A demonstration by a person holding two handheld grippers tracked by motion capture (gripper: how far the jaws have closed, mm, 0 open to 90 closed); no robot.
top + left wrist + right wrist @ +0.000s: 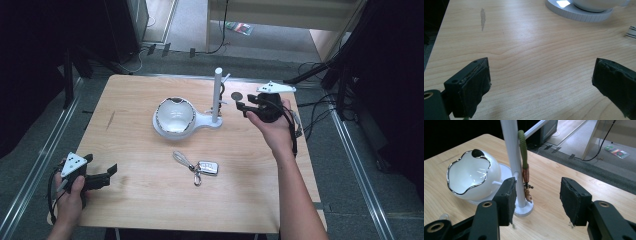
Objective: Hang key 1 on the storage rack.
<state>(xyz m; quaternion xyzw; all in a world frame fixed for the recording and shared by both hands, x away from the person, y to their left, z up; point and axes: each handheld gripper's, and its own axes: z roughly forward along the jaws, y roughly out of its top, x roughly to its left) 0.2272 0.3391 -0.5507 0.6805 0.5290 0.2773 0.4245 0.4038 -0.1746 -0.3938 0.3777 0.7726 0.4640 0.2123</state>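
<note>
R gripper [536,195] jaws apart, empty, near white post [511,157] (far table edge close). L gripper [541,85] wide open over bare wood table [529,62].

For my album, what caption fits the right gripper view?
Open right gripper beside the white stand's pole, where a green strap hangs near a white bowl.

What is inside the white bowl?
The white bowl looks empty: just shiny white inside with a wavy silver rim and a dark knob at the back edge. Its near wall hides the very bottom.
</note>
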